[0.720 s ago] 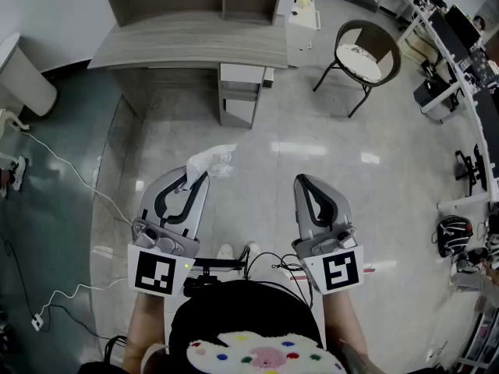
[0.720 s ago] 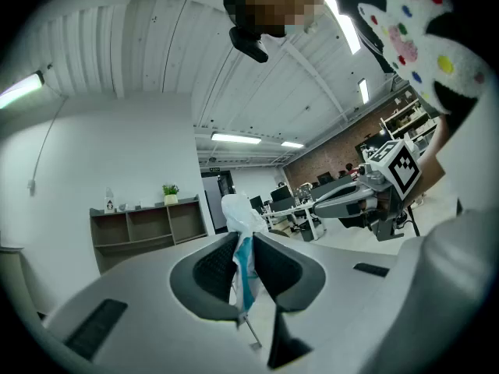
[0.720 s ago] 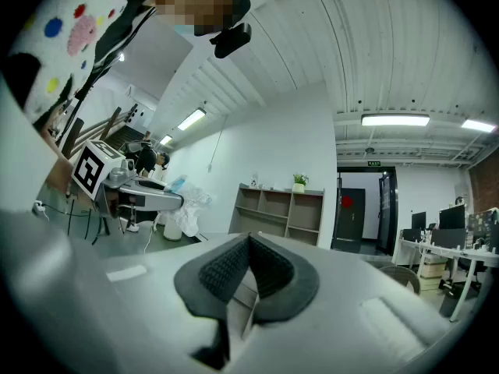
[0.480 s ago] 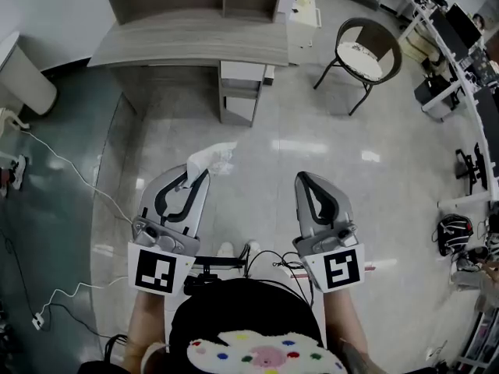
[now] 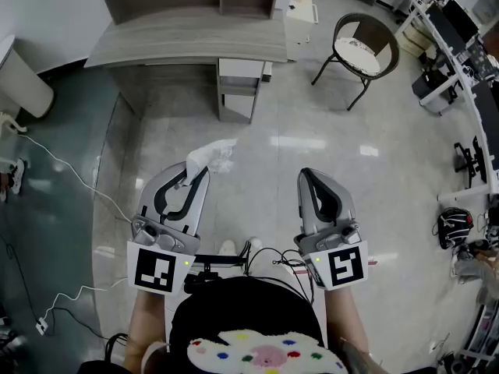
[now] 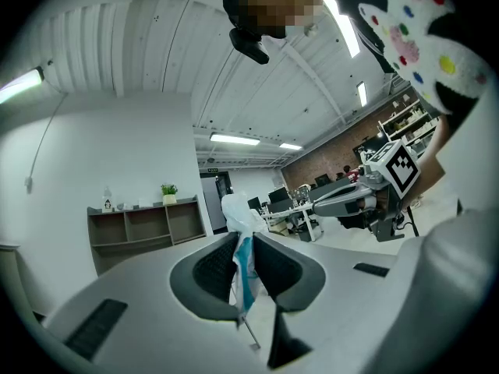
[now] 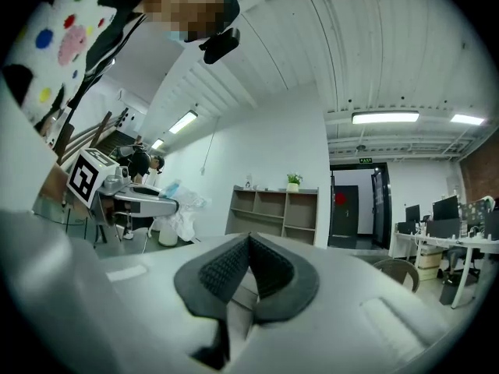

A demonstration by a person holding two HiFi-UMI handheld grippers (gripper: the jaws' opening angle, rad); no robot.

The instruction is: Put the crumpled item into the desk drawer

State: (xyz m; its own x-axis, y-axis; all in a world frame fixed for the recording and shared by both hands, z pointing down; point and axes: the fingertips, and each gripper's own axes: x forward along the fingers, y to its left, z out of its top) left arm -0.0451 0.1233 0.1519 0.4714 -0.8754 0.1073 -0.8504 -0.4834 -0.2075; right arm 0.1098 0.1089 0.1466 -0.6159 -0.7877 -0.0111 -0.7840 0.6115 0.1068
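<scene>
Left hand-held gripper [image 5: 195,176] clamps crumpled item [image 5: 212,154] by one edge; it may slip before reaching bench [image 5: 187,41] at 12 o'clock. Right hand-held gripper [image 5: 308,179]: closed, empty.

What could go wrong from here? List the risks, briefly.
1. The left gripper pinches only a thin edge of the crumpled item; most of it sticks out past the tips, so it may slip free on the walk to the desk.
2. A white cable trails across the floor on the left; a step that way could snag it.
</scene>
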